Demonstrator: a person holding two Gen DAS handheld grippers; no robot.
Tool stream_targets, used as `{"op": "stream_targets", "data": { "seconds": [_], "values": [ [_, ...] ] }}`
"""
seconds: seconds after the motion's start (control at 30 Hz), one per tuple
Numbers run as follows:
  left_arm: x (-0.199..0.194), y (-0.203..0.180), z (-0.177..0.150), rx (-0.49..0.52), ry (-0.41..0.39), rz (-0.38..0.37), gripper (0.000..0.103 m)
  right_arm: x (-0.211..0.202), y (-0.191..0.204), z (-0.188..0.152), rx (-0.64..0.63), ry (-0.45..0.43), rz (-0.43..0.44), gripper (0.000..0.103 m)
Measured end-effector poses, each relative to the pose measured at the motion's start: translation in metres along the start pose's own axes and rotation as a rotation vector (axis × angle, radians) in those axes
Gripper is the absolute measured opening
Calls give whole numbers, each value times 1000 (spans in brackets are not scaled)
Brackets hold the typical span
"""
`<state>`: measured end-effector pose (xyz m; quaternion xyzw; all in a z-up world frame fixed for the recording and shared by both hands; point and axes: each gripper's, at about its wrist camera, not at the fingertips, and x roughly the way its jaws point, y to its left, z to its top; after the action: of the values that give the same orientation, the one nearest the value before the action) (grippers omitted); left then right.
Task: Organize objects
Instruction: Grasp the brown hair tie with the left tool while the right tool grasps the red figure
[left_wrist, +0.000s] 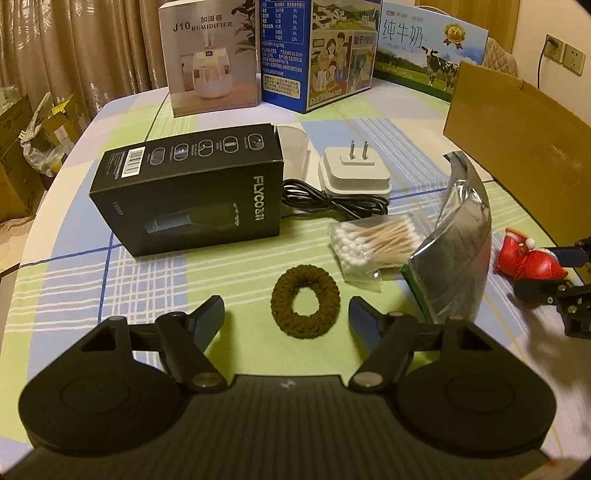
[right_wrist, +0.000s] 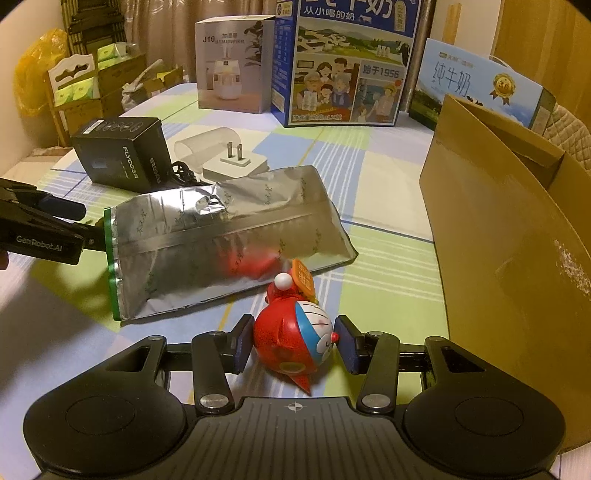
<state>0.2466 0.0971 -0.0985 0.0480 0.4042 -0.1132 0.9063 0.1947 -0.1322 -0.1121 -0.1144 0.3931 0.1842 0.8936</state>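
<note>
Two hand-held grippers over a checked worktop (left_wrist: 147, 258).

The right hand-held gripper (right_wrist: 293, 343) clamps a red toy (right_wrist: 291, 343); the left hand-held gripper (left_wrist: 286, 317) stands half open, empty, its fingers flanking a brown hair tie (left_wrist: 305, 302). Farther off lie cotton swabs (left_wrist: 373, 240), a foil bag (right_wrist: 229, 243) and a black box (left_wrist: 192, 188).

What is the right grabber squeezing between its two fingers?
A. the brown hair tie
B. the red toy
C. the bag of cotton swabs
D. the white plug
B: in the right wrist view the right gripper has both pads pressed against the sides of the red toy, while the hair tie, cotton swabs and plug lie untouched on the table.
</note>
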Motion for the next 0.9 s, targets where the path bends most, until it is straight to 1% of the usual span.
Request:
{"op": "stream_targets", "data": {
  "seconds": [0.1, 0.17, 0.2, 0.27, 0.33, 0.4, 0.47, 0.5, 0.53, 0.7, 0.9],
  "values": [
    [2, 0, 1, 2, -4, -1, 68, -1, 0, -1, 3, -1, 0, 44],
    [4, -1, 2, 6, -9, -4, 65, -1, 0, -1, 4, -1, 0, 44],
    [5, -2, 3, 10, -9, -6, 62, -1, 0, -1, 3, -1, 0, 44],
    [7, -4, 4, 21, -9, -11, 51, -1, 0, -1, 4, -2, 0, 44],
    [8, -6, 5, 28, -6, -12, 36, -1, -1, -1, 7, -2, -2, 44],
    [8, -8, 4, 33, 0, -16, 32, -1, -1, -1, 7, -2, -5, 44],
    [7, -9, 5, 37, 5, -17, 24, -2, -1, -2, 5, -2, -6, 44],
    [6, -10, 5, 33, 8, -19, 17, -2, -1, -2, 6, -3, -5, 44],
    [5, -11, 5, 27, 11, -18, 16, -2, -1, -2, 4, -4, -4, 44],
    [-6, -13, 2, -13, 33, -15, 14, -10, -3, -3, 2, -12, -4, 44],
    [-33, -11, 4, -83, 7, 15, 14, -28, -5, -2, 28, -25, 1, 44]
  ]
}}
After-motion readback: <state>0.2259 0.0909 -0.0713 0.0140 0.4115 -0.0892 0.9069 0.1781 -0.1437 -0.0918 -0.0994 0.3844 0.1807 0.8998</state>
